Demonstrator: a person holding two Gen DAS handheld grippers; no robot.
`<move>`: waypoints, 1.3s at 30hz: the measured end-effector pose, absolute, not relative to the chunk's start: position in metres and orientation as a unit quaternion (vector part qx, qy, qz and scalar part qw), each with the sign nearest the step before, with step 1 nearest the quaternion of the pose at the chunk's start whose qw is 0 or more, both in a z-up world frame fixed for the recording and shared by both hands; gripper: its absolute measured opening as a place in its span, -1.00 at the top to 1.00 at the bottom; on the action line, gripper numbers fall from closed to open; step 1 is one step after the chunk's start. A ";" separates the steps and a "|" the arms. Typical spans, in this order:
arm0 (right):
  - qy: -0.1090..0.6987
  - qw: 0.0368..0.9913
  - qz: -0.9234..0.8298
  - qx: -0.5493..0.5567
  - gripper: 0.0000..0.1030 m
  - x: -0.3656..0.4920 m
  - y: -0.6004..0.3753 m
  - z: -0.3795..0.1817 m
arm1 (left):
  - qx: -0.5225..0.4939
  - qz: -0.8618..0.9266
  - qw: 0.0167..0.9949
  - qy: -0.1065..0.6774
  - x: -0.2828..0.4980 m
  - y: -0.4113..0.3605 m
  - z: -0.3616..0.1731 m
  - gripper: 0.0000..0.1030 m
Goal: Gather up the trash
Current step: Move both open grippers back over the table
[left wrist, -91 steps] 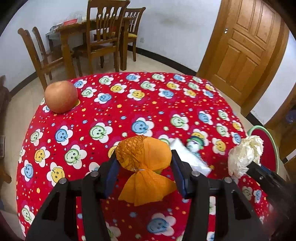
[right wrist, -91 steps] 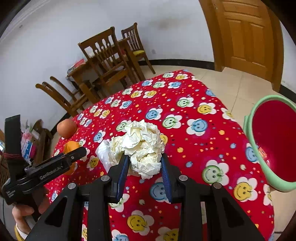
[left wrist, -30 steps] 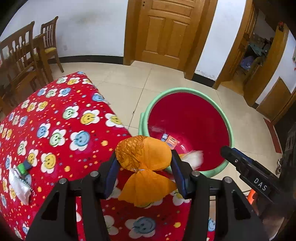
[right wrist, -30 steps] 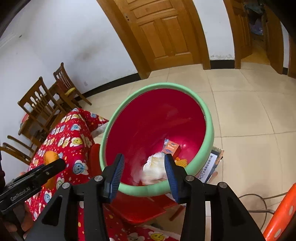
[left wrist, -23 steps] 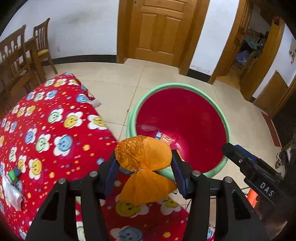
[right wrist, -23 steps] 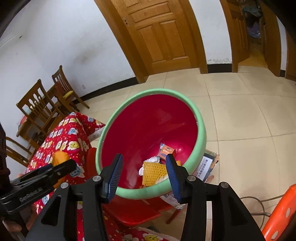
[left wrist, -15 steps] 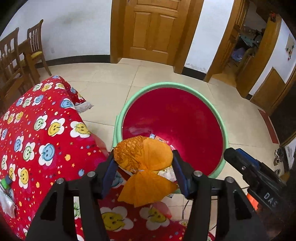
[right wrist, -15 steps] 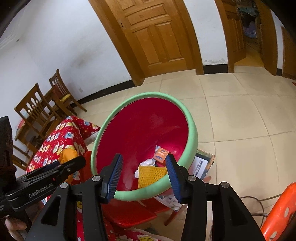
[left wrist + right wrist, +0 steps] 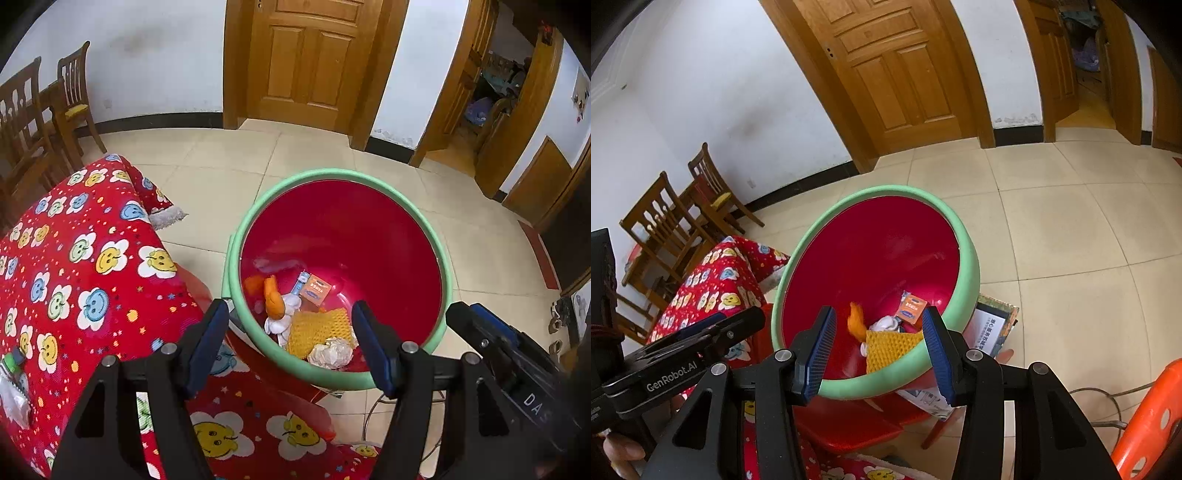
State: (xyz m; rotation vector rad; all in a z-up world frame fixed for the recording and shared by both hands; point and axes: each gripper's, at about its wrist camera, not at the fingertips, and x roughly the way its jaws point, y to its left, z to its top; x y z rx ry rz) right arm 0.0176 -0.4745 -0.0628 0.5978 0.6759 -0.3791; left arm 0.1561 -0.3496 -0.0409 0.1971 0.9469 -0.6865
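While both tongs gape, orange peel lies in bin

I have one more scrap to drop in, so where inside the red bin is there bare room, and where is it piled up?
The red bin with the green rim is bare on its far and right inner walls. The bottom is crowded: orange peel, small orange packet, yellow mesh and crumpled white paper. Both grippers are open.

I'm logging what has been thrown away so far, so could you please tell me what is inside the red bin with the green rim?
Inside the red bin: orange peel, white tissue, yellow mesh, crumpled paper ball, small orange packet. Anything beneath them is hidden.
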 end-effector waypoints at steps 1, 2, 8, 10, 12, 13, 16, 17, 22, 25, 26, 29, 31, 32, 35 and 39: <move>0.324 0.883 -0.181 0.286 0.04 0.017 -0.474 -0.062 | 0.092 -0.322 0.830 0.445 0.156 -0.348 -0.040 -0.33; 0.323 0.884 -0.181 0.286 0.04 0.017 -0.473 -0.061 | 0.091 -0.320 0.832 0.444 0.156 -0.345 -0.038 -0.33; 0.320 0.888 -0.171 0.282 0.04 0.017 -0.465 -0.055 | 0.081 -0.312 0.838 0.440 0.152 -0.327 -0.031 -0.33; 0.320 0.890 -0.167 0.280 0.04 0.017 -0.461 -0.053 | 0.078 -0.306 0.841 0.439 0.150 -0.321 -0.029 -0.33; 0.319 0.891 -0.163 0.279 0.04 0.018 -0.457 -0.050 | 0.075 -0.300 0.843 0.439 0.149 -0.313 -0.027 -0.33; 0.319 0.891 -0.162 0.278 0.04 0.018 -0.455 -0.049 | 0.074 -0.298 0.844 0.439 0.149 -0.310 -0.026 -0.33; 0.318 0.894 -0.157 0.275 -0.08 0.018 -0.447 -0.045 | 0.066 -0.289 0.848 0.438 0.147 -0.297 -0.023 -0.33; 0.317 0.894 -0.156 0.275 -0.11 0.018 -0.445 -0.044 | 0.063 -0.286 0.850 0.438 0.147 -0.292 -0.022 -0.33; 0.315 0.898 -0.150 0.268 -0.15 0.018 -0.434 -0.037 | 0.050 -0.265 0.856 0.440 0.146 -0.271 -0.018 -0.42; 0.314 0.900 -0.147 0.265 -0.18 0.018 -0.427 -0.034 | 0.046 -0.247 0.860 0.443 0.147 -0.257 -0.017 -0.43; 0.314 0.900 -0.145 0.264 -0.18 0.019 -0.425 -0.034 | 0.043 -0.244 0.861 0.444 0.147 -0.252 -0.017 -0.43; 0.314 0.902 -0.138 0.261 -0.19 0.021 -0.420 -0.031 | 0.038 -0.230 0.865 0.445 0.148 -0.238 -0.016 -0.43; 0.314 0.904 -0.135 0.258 -0.20 0.021 -0.416 -0.029 | 0.036 -0.220 0.867 0.445 0.149 -0.229 -0.015 -0.43; 0.313 0.904 -0.133 0.257 -0.20 0.021 -0.414 -0.029 | 0.035 -0.216 0.869 0.445 0.149 -0.225 -0.014 -0.43; 0.314 0.905 -0.128 0.256 -0.20 0.022 -0.408 -0.027 | 0.032 -0.201 0.873 0.443 0.151 -0.209 -0.013 -0.43; 0.316 0.907 -0.122 0.252 -0.21 0.023 -0.400 -0.027 | 0.037 -0.174 0.881 0.438 0.153 -0.188 -0.014 -0.43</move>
